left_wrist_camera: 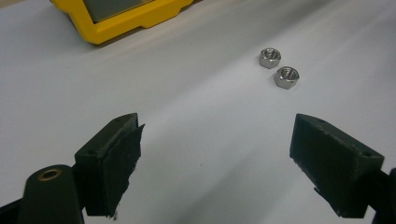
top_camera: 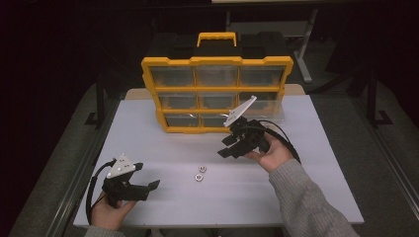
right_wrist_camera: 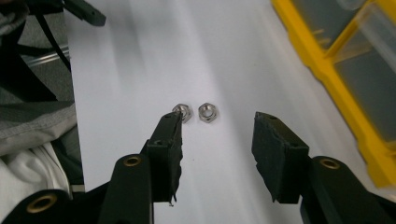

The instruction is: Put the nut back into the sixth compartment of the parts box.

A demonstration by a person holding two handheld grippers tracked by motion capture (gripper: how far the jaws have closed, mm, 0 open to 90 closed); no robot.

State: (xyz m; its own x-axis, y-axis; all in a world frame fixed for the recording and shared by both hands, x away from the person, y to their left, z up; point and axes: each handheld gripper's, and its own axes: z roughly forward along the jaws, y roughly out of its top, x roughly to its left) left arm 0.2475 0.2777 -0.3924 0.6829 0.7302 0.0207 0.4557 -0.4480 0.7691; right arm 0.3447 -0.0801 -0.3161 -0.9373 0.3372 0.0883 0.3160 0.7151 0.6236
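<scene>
Two hex nuts (top_camera: 199, 173) lay side by side (nearly touching) mid-counter (top_camera: 296, 187), in front of the yellow organizer (top_camera: 217, 94). The right gripper (right_wrist_camera: 217, 135) hovered above them, jaws apart; centring one nut between the jaws would likely avoid nudging its neighbour. The left gripper (left_wrist_camera: 215, 154) waited, also apart.

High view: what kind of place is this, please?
Probably a workshop or lab bench: a white table, a yellow parts organiser with small drawers, two steel nuts, and both handheld grippers open.
</scene>
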